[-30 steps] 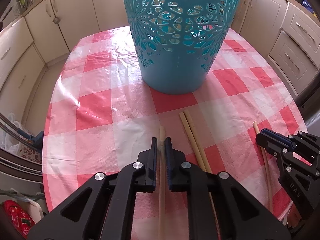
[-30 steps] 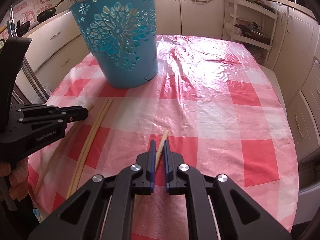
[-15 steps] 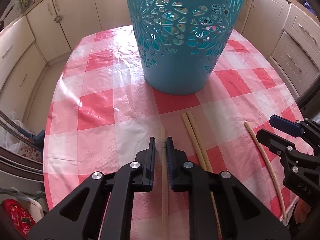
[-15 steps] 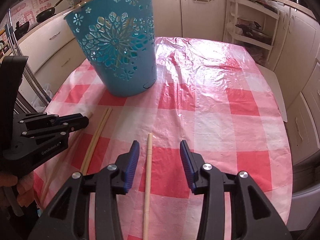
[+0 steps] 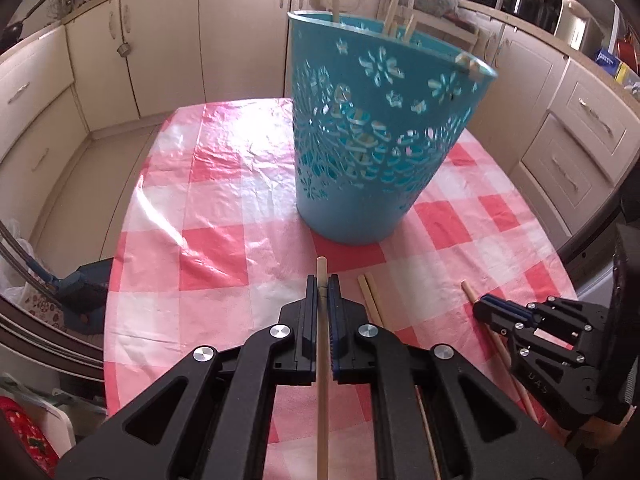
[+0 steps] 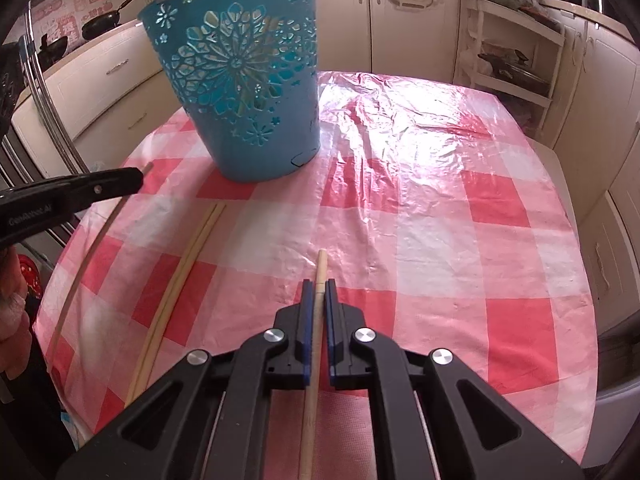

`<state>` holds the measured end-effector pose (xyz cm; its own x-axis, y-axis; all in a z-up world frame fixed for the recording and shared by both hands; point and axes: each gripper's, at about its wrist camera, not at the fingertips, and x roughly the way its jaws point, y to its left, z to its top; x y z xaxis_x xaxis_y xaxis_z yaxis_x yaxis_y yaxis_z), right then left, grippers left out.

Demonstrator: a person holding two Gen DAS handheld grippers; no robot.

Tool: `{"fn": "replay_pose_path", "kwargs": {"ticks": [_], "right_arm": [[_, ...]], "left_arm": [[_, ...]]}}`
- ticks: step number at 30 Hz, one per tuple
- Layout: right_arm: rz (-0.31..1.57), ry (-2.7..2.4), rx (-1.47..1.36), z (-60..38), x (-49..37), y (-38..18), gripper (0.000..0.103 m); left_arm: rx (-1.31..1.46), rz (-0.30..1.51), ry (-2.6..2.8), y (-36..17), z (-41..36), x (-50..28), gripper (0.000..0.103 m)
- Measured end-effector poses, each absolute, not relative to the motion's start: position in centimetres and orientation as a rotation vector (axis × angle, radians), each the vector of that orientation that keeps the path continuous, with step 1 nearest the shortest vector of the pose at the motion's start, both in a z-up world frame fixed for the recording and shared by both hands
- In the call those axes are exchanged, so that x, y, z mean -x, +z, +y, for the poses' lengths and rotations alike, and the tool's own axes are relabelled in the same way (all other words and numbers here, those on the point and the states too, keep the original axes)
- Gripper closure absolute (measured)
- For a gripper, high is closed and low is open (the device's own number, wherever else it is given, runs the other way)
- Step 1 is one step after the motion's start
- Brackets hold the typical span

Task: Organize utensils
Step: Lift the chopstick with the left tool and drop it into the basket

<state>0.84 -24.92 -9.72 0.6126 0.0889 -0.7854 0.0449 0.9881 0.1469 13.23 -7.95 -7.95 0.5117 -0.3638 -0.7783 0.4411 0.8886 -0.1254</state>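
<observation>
Chopsticks on the checked tablecloth (image 6: 420, 216) I count four: one pinched in my left gripper (image 5: 322, 292), one pinched in my right gripper (image 6: 316, 292), a pair (image 6: 188, 256) lying between, near the one blue basket (image 6: 248, 92). "GenRobot.AI" is written on the left one.

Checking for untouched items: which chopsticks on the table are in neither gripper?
The pair of chopsticks lying side by side between the left gripper and right gripper; each gripper clamps a single chopstick.
</observation>
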Motion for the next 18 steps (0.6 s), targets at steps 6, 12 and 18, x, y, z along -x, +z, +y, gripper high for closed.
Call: {"fn": "replay_pose_path", "kwargs": {"ticks": [6, 12, 18], "right_arm": [[0.898, 0.032, -0.209, -25.5, -1.0, -9.9, 0.097], [0.896, 0.030, -0.226, -25.7, -1.1, -9.9, 0.097], [0.897, 0.016, -0.220, -25.4, -1.0, -9.9, 0.097]], "left_arm": [[0.054, 0.837, -0.501, -3.8, -5.1, -12.9, 0.098], [0.112, 0.706, -0.539, 2.5, -4.5, -12.2, 0.098], [0.169, 0.547, -0.556, 9.1, -5.5, -13.7, 0.098]]}}
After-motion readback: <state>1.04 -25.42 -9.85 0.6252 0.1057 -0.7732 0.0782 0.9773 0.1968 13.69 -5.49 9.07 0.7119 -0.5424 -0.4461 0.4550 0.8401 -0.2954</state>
